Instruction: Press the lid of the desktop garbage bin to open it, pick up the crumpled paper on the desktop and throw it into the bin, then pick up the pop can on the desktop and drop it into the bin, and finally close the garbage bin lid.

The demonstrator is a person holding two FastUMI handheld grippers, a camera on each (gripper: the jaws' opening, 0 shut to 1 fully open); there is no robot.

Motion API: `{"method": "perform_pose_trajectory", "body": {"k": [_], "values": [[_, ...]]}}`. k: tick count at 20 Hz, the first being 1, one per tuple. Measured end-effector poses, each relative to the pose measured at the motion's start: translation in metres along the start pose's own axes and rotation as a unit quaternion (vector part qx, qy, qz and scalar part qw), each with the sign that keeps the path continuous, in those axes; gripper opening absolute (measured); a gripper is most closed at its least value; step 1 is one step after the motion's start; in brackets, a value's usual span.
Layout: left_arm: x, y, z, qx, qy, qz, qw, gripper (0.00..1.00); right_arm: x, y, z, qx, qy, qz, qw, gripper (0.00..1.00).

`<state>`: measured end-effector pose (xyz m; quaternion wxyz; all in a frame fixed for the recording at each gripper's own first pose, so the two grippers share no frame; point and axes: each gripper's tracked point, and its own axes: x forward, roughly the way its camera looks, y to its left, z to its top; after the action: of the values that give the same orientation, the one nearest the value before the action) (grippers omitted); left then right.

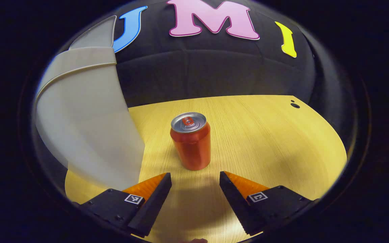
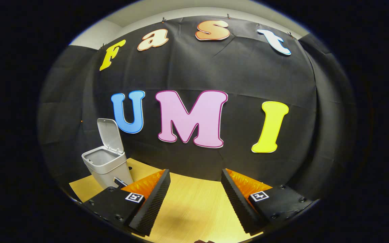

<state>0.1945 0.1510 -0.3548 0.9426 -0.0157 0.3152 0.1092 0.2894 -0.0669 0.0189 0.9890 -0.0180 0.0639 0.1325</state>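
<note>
Left gripper [image 1: 195, 177] is sitting low over the counter [image 1: 275, 141] with its fingers spread wide and holding nothing, pointing straight at the pop can [image 1: 191, 141]. Can is standing upright just ahead of the fingertips, centred on the gap, not touched yet. Step in hand looks like the can pickup; no crumpled paper on the counter, so it is probably binned. To do it well: keep low, slide forward until the can body sits between the fingers, close on the mid-body, not the rim, squeeze gently since thin cans dent. Garbage bin [image 1: 86, 135] is looming close on the left, just beside the can, so the left finger risks clipping its wall. Right gripper [image 2: 195, 177] is idling, fingers wide and empty; bin lid [image 2: 110, 135] is standing open.
</note>
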Motion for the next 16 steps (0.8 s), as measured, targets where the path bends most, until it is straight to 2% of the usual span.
{"method": "perform_pose_trajectory", "body": {"k": [6, 10, 11, 13, 16], "values": [[0.038, 0.002, 0.023, 0.011, -0.017, -0.006, 1.0, 0.97, 0.011, 0.01, -0.012, -0.014, 0.019, 0.006, 1.0, 0.98], [0.057, -0.006, 0.025, 0.027, -0.02, -0.024, 0.999, 0.97, 0.014, 0.016, -0.014, -0.021, 0.022, 0.009, 1.0, 0.96], [0.058, -0.006, 0.028, 0.02, -0.028, -0.027, 0.999, 0.96, 0.014, 0.015, -0.015, -0.018, 0.022, 0.008, 1.0, 0.97], [0.045, -0.01, 0.037, 0.009, -0.038, -0.04, 0.998, 0.87, 0.014, 0.014, -0.018, -0.009, 0.025, 0.005, 1.0, 0.97], [0.007, -0.012, 0.073, 0.011, -0.077, -0.045, 0.996, 0.86, 0.012, 0.01, -0.019, 0.008, 0.027, -0.002, 1.0, 0.97]]}}
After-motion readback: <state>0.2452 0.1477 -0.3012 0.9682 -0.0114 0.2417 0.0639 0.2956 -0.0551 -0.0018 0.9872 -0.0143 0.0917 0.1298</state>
